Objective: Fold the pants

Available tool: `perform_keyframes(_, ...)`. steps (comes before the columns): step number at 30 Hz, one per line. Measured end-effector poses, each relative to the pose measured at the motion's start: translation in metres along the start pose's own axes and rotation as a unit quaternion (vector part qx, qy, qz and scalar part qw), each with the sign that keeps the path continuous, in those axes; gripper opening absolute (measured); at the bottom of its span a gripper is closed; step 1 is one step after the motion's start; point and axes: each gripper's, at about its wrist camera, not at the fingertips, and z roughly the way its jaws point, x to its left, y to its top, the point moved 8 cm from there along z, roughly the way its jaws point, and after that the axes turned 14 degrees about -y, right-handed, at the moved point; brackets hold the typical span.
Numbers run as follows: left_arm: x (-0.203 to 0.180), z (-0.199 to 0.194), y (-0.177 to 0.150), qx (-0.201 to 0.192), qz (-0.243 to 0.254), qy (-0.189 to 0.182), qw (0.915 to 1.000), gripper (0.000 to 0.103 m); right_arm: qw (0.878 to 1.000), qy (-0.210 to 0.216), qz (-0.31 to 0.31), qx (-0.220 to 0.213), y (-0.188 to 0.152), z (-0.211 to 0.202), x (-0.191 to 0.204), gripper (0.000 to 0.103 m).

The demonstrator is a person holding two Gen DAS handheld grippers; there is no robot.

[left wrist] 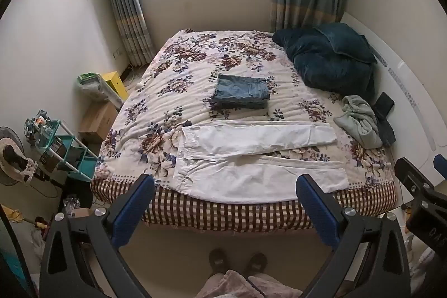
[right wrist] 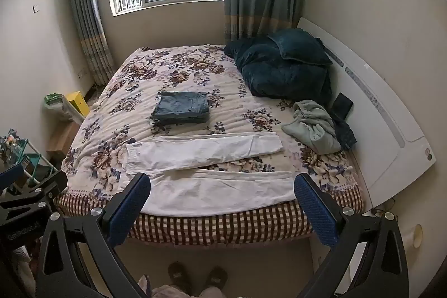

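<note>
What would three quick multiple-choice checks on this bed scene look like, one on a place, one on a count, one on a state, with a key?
1. Where do the folded jeans lie relative to the white pants?
A. Farther from the bed's near edge, toward the window
B. On top of them
C. On the floor

2. How many pairs of pants are on the bed?
A. One
B. Two
C. Four

3. How are the white pants?
A. Folded into a square
B. Spread flat, legs apart
C. Held in the fingers

Key: 1 A, the jeans sit mid-bed beyond the white pair. 2 B, one denim, one white. 3 B, both legs lie stretched out; the left gripper and right gripper are open and hold nothing.
</note>
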Motion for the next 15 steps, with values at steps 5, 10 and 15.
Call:
perform_keyframes(5, -0.0002, -0.0002, 0.0002, -0.003, -0.003, -0.005, 1.0, 0.103, 1.0, -0.001, -0.001, 0.002, -0.0003, -0.0002, -0.0008, 0.103)
perform_keyframes(10, -0.0004, 0.0, 0.0005, -0.004, -0.002, -0.005, 1.0, 0.103, 1.0, -0.003, -0.002, 0.002, -0.0003, 0.0003, -0.0015, 0.103)
perform_keyframes(15, -0.0007, 0.0017, 0.0015, -0.003, -0.003, -0.004, 1.0, 0.103, 1.0, -0.005, -0.005, 0.001, -0.0006, -0.0004, -0.0006, 0.103)
